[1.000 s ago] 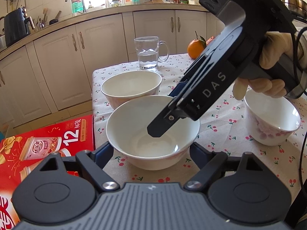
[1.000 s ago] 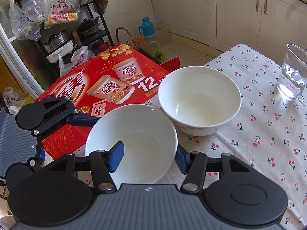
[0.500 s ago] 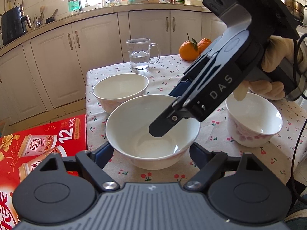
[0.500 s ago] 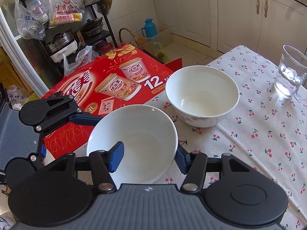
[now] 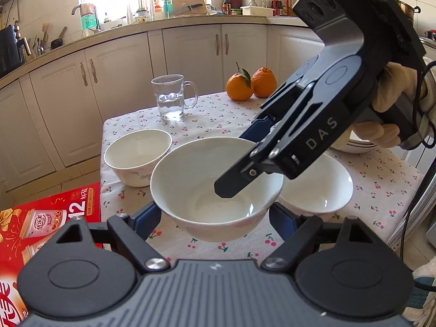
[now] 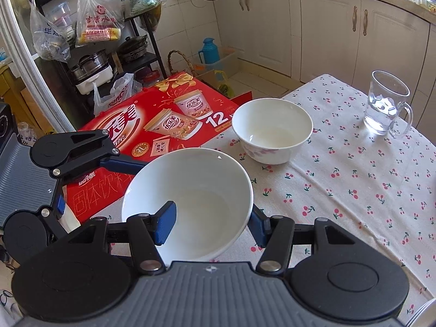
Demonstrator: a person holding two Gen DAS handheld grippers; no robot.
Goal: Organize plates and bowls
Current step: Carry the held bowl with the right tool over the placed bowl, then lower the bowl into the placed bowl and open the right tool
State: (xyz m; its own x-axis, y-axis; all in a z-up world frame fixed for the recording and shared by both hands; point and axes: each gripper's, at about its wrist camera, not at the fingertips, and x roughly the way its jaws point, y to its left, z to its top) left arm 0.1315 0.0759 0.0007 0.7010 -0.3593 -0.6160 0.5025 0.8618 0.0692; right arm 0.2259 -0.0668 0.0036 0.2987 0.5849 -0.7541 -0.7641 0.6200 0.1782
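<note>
Held bowl (image 5: 215, 190): white, up off the tabletop (image 5: 376, 179), close to both cameras.
Left tongs (image 5: 215, 218): about half open, one blue pad on each outer side of the held bowl.
Right tongs (image 6: 209, 218): nearly closed, pinching the bowl's rim, one pad inside and one outside.
Left view only: a second bowl (image 5: 321, 188) just behind the held one, a gloved hand (image 5: 392, 103), and two oranges (image 5: 250, 84) far back.
Right view only: the floor, a red box (image 6: 152, 125) and a shelf with bags (image 6: 90, 27).
Both views: a third bowl (image 6: 272, 130) and a glass mug of water (image 6: 387, 109) on the cherry cloth.
</note>
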